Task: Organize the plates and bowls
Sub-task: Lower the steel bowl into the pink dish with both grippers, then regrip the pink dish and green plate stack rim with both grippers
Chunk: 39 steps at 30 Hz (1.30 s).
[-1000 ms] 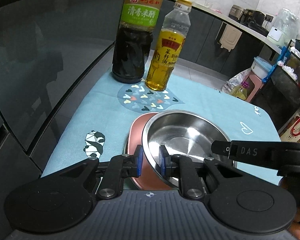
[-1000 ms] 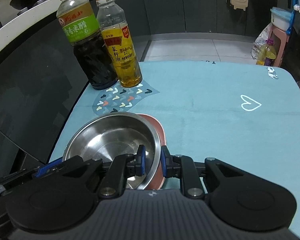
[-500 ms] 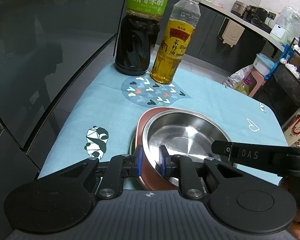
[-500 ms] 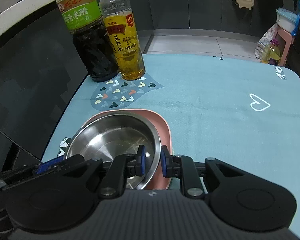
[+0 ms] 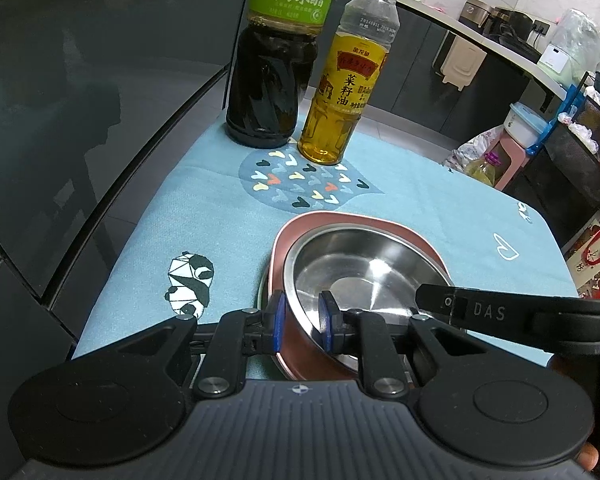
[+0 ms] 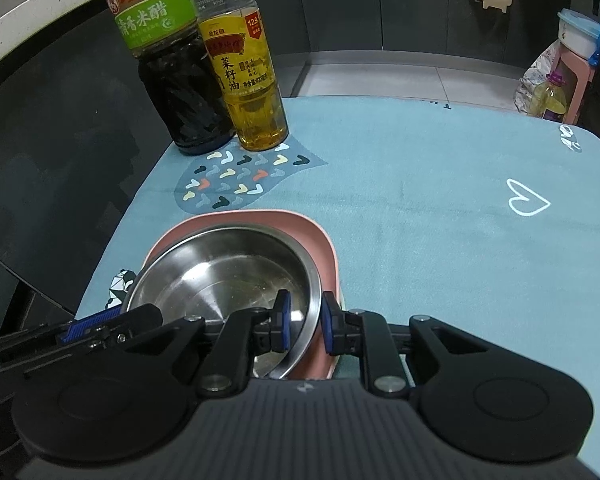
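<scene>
Left claw [image 5: 302, 322] and right claw [image 6: 303, 326] each clamp opposite rims of the steel bowl [image 5: 356, 268] nested in the pink plate [image 6: 316, 248], near two bottles on the blue surface [image 6: 440, 216].

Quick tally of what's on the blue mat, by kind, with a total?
Bottles: 2, the dark vinegar bottle and the yellow oil bottle
Steel bowls: 1
Pink plates: 1
Total: 4
</scene>
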{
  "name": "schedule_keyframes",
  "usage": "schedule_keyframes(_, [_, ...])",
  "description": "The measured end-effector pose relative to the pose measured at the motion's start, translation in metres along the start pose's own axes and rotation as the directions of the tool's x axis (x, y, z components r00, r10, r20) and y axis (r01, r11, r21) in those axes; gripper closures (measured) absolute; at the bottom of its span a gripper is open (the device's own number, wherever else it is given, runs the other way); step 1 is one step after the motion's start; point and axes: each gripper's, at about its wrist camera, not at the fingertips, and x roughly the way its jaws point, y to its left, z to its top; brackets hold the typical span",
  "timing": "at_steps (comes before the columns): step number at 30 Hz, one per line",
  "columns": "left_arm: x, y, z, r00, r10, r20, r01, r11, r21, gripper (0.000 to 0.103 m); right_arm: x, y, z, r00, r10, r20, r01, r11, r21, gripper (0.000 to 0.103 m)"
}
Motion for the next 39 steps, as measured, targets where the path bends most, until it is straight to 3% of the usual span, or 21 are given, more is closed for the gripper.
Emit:
schedule_keyframes(9, [-0.007,0.002,0.000,1.000,-0.010,0.007,0.010,1.000,0.000,0.087,0.000,-0.002,-0.001,1.000,0.011,0.003,-0.011,1.000,0.000,0.098])
schedule_keyframes(12, [-0.011,0.001,-0.002,0.999,0.021,0.035,-0.021,1.000,0.010,0.087,-0.001,-0.002,-0.001,1.000,0.013,0.014,-0.013,1.000,-0.005,0.097])
schedule_keyframes(20, [-0.011,0.010,-0.005,0.999,0.029,0.034,-0.028,1.000,-0.009,0.086,-0.004,0.001,-0.002,0.999,0.025,0.021,-0.024,0.999,-0.037,0.089])
schedule_keyframes(24, [-0.009,0.014,-0.005,0.999,0.024,0.025,-0.024,0.999,-0.023,0.082,-0.005,-0.001,-0.001,0.998,0.055,0.016,-0.055,0.998,-0.025,0.082])
schedule_keyframes(30, [-0.009,0.019,-0.004,0.999,0.029,0.028,-0.028,0.999,-0.038,0.074,-0.012,-0.005,0.001,0.996,0.083,0.031,-0.082,0.997,-0.015,0.079])
schedule_keyframes(33, [-0.009,0.020,-0.005,0.999,0.031,0.025,-0.030,0.999,-0.043,0.073,-0.018,-0.006,0.002,0.997,0.043,0.065,-0.042,0.999,-0.016,0.066])
schedule_keyframes(35, [-0.008,0.020,-0.006,0.999,0.029,0.023,-0.028,0.999,-0.045,0.073,-0.021,-0.008,0.002,0.996,0.020,0.089,-0.018,1.000,-0.021,0.066])
schedule_keyframes(39, [-0.008,0.020,-0.007,1.000,0.021,0.019,-0.020,0.999,-0.042,0.070,-0.017,-0.016,0.002,0.998,0.029,0.053,-0.029,1.000,0.001,0.066])
